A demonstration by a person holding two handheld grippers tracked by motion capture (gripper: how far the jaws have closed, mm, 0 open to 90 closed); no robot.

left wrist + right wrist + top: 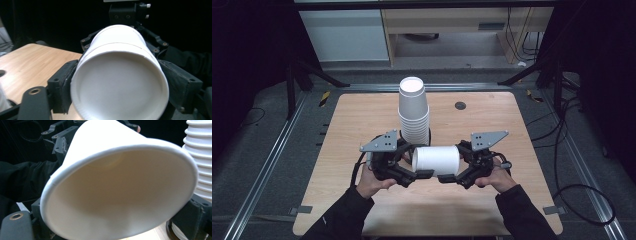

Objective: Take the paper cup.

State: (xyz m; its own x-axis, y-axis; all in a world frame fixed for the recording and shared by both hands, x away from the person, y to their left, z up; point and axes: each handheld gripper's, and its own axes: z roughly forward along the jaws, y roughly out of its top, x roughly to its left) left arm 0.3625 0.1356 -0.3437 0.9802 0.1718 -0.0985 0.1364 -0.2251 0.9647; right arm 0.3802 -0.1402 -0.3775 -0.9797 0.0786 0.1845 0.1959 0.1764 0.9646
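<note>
Plain white paper cup (pixel 436 159), no writing, grasped sideways by both tongs.

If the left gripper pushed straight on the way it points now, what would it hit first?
The paper cup lying sideways between both grippers; its base already sits between the left gripper's jaws. Directly behind it, likely next, is the right gripper at the cup's open end.

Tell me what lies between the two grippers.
A white paper cup on its side spans the gap between the left gripper and right gripper, seen in the high view.
</note>
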